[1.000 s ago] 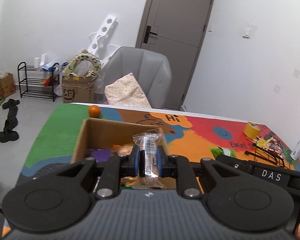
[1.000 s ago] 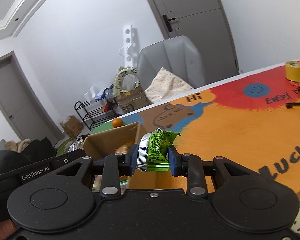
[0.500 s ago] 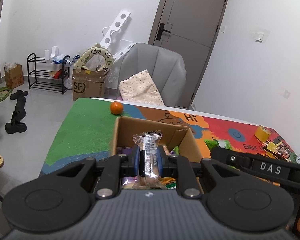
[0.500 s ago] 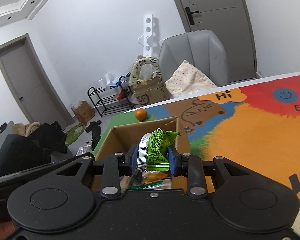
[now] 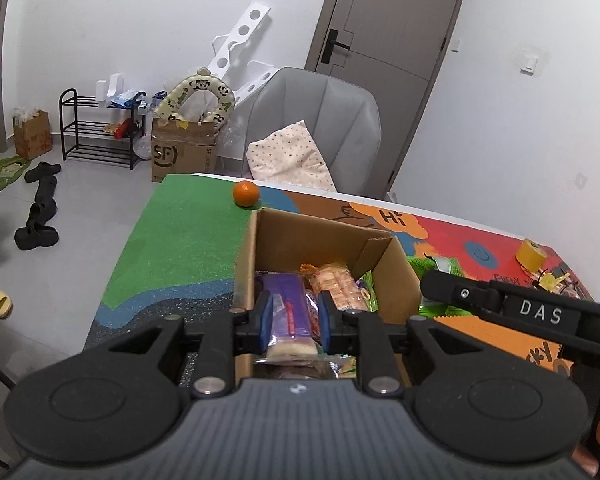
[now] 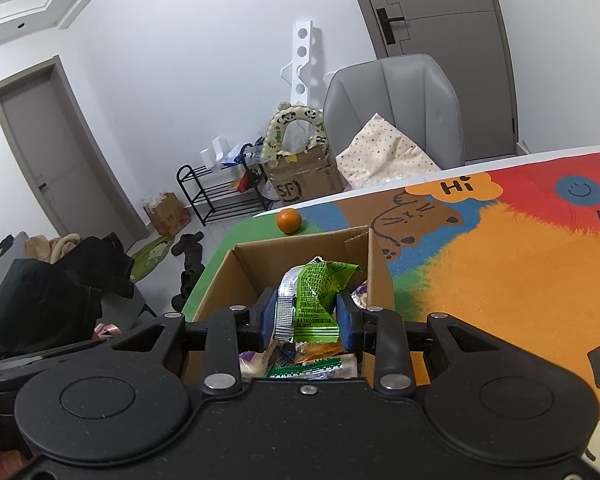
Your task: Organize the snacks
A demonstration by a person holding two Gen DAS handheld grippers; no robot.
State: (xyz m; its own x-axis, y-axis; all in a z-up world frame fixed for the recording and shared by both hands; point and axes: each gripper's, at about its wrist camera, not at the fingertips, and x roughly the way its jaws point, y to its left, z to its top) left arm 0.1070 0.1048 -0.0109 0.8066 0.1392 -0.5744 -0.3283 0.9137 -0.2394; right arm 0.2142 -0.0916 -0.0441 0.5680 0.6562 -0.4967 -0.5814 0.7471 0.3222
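Note:
An open cardboard box stands on the colourful table mat and holds several snack packets, among them a purple one and an orange one. My left gripper hangs over the box's near end, jaws apart and empty. My right gripper is shut on a green snack packet and holds it above the same box. The right gripper's body also shows in the left wrist view.
An orange lies on the green part of the mat behind the box, also in the right wrist view. A yellow tape roll sits at the far right. A grey chair stands behind the table.
My left gripper has opened and let go of the clear snack packet, which is no longer between its fingers. Both grippers have moved over the box; the right still holds the green packet.

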